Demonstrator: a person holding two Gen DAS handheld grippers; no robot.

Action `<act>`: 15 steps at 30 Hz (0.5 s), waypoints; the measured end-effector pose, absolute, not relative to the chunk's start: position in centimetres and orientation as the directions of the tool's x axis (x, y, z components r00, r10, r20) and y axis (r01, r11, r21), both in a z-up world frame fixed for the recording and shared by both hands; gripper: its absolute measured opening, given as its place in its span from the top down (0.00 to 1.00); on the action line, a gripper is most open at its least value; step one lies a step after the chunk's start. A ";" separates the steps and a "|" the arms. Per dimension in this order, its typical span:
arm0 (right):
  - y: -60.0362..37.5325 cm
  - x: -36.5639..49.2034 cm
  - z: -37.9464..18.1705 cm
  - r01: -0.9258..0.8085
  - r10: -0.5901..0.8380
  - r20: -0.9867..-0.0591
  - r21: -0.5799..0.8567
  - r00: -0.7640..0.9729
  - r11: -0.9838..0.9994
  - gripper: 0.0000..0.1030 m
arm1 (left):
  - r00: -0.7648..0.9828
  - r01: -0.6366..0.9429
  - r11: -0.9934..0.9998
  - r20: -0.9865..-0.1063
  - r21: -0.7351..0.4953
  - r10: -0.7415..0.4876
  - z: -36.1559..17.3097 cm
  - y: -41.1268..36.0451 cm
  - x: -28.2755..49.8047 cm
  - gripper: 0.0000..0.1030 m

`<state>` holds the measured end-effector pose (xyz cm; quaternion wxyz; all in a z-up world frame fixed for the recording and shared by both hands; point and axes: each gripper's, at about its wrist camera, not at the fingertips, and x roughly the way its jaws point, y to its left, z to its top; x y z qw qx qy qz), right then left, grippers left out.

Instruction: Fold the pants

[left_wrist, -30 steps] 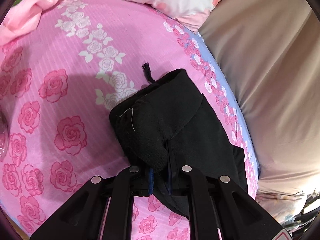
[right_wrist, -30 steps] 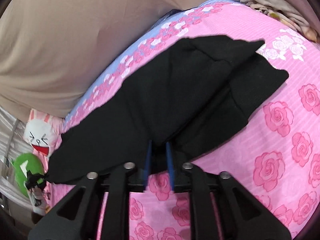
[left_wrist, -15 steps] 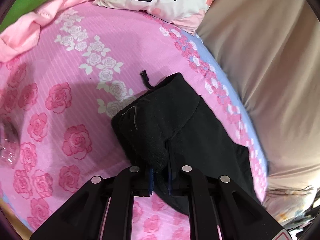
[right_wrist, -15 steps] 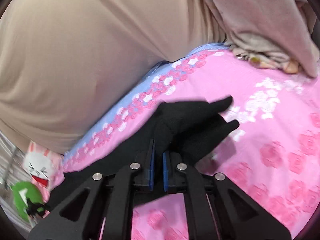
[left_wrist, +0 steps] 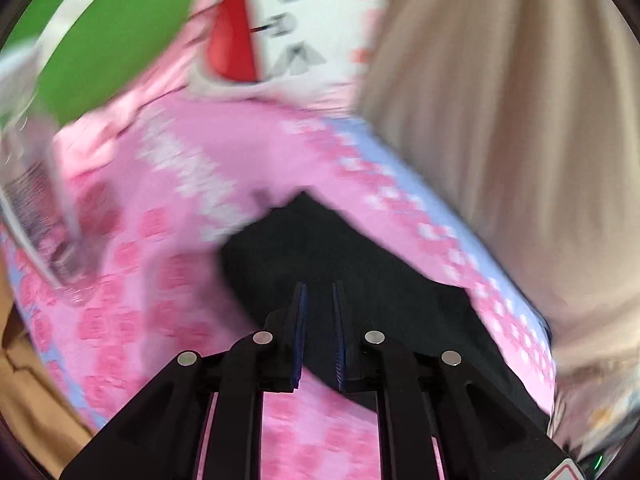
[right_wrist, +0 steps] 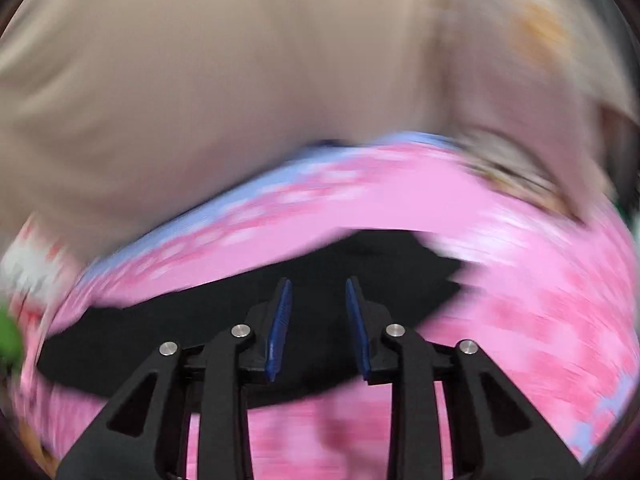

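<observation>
The black pants (left_wrist: pixel 360 272) lie folded on the pink rose bedsheet (left_wrist: pixel 208 184); they also show in the right wrist view (right_wrist: pixel 248 312). Both views are motion-blurred. My left gripper (left_wrist: pixel 319 286) hovers over the pants with a narrow gap between its blue pads and no cloth between them. My right gripper (right_wrist: pixel 317 282) is open over the pants, its blue pads wide apart and empty.
A white cartoon pillow (left_wrist: pixel 304 20) and a green object (left_wrist: pixel 104 40) lie at the head of the bed. A beige cover (left_wrist: pixel 520 140) bulges along the far side; it also fills the top of the right wrist view (right_wrist: pixel 240 80). A clear container (left_wrist: pixel 32 208) sits at the left.
Both grippers have let go of the pants and opened, the right one wider. The cloth has dropped flat on the sheet. Both cameras are swinging fast.
</observation>
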<state>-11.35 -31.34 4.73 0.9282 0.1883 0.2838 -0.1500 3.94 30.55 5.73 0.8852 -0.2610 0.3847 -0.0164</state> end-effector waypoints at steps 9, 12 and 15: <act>-11.8 10.4 -1.4 -0.083 0.264 -0.749 0.271 0.607 0.959 0.79 | 0.530 0.013 0.911 -0.769 -0.412 -0.356 -3.2 19.0 5.6 0.80; -9.3 16.2 -3.4 -0.059 0.233 -0.800 0.241 0.552 0.969 0.79 | 0.578 0.050 0.919 -0.740 -0.390 -0.345 -3.2 18.8 4.6 0.79; -8.3 20.9 -5.6 -0.002 0.124 -0.830 0.146 0.544 0.989 0.82 | 0.612 0.083 0.914 -0.704 -0.396 -0.361 -3.7 18.5 4.1 0.72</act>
